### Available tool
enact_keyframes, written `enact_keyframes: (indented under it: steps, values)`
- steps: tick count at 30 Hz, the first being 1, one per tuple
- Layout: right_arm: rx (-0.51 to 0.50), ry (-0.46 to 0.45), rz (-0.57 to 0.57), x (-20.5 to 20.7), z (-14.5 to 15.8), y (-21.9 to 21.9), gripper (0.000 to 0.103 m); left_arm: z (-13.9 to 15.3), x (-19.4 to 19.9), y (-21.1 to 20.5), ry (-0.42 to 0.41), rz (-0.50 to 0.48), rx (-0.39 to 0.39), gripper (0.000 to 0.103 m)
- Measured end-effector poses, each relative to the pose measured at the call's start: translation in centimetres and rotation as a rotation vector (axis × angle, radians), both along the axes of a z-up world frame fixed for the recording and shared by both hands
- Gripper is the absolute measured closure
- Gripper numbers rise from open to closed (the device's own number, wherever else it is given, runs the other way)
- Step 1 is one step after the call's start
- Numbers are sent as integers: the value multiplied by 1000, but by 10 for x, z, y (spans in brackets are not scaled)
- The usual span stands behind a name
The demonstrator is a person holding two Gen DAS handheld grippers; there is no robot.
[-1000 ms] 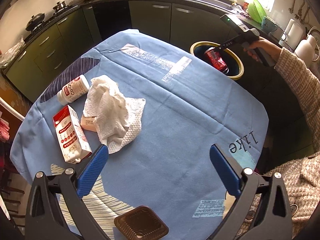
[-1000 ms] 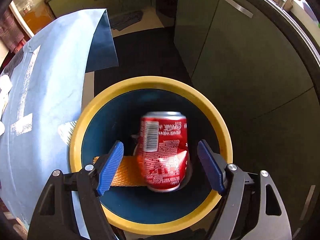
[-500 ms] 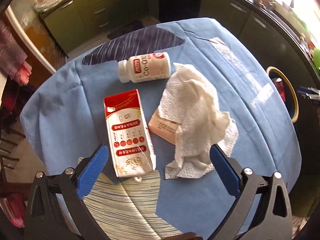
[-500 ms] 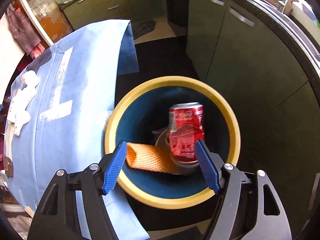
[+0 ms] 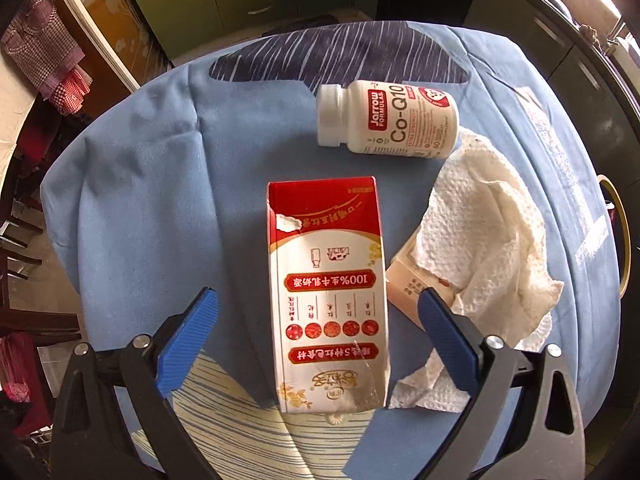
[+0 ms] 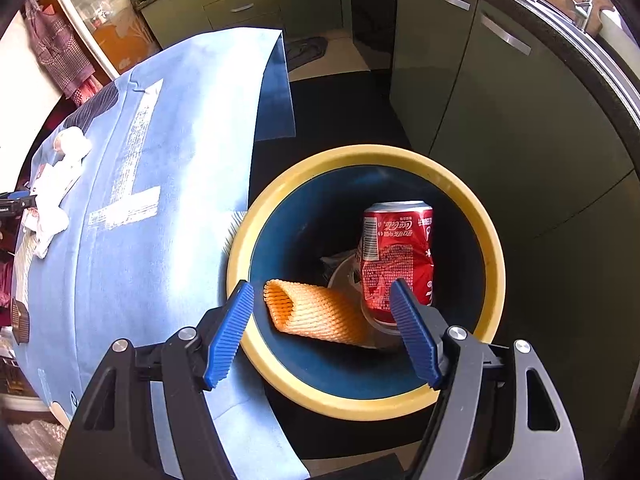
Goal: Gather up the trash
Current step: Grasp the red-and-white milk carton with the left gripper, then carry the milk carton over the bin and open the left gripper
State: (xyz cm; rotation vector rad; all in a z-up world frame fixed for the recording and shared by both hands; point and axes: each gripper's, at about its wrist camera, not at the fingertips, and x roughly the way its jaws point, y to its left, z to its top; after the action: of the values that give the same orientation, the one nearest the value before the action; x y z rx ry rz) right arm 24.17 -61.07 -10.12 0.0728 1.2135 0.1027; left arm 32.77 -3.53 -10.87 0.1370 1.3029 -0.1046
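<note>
In the left wrist view a red and white carton (image 5: 328,296) lies on the blue tablecloth (image 5: 160,200). My left gripper (image 5: 318,344) is open above it, one finger on each side of its near end. A white pill bottle (image 5: 392,120) lies beyond, a crumpled paper towel (image 5: 480,240) to the right over a small pink box (image 5: 408,288). In the right wrist view my right gripper (image 6: 324,332) is open and empty above the yellow-rimmed bin (image 6: 280,184). A red cola can (image 6: 396,256) and an orange foam net (image 6: 316,316) lie inside the bin.
Green kitchen cabinets (image 6: 500,100) stand behind the bin. The bin's rim (image 5: 622,240) shows at the table's right edge in the left wrist view. A brown plastic tray (image 6: 20,320) sits at the table's far end. Chairs (image 5: 24,240) stand left of the table.
The cola can left my right gripper and dropped into the bin; the right gripper drew back. My left gripper swung left and came down over the carton.
</note>
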Motion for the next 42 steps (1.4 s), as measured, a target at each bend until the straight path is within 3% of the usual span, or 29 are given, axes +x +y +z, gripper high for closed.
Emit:
enact_keyframes:
  steps: [2, 4, 12, 16, 21, 26, 34, 38, 42]
  values:
    - [1, 6, 4, 0, -1, 0, 32, -3, 0, -2, 11, 1, 2, 36]
    - [7, 8, 4, 0, -3, -1, 32, -7, -1, -2, 32, 6, -5, 46]
    - [24, 3, 10, 0, -3, 2, 32, -8, -10, -2, 33, -5, -41, 52]
    - [43, -8, 9, -6, 2, 2, 32, 12, -23, -8, 0, -43, -44, 52]
    - [79, -25, 4, -15, 9, -1, 32, 48, -55, -41, -39, -158, -32, 52]
    - [93, -47, -34, -29, 22, -14, 32, 72, -83, -120, -37, -353, -53, 51]
    - [78, -91, -126, -76, 50, -55, 32, 80, -104, -297, -9, -655, -155, 51]
    - [80, -87, -161, -100, 52, -72, 32, 60, -97, -378, 23, -721, -170, 51]
    - [82, -70, -190, -117, 47, -86, 32, 26, -72, -440, 34, -706, -175, 51]
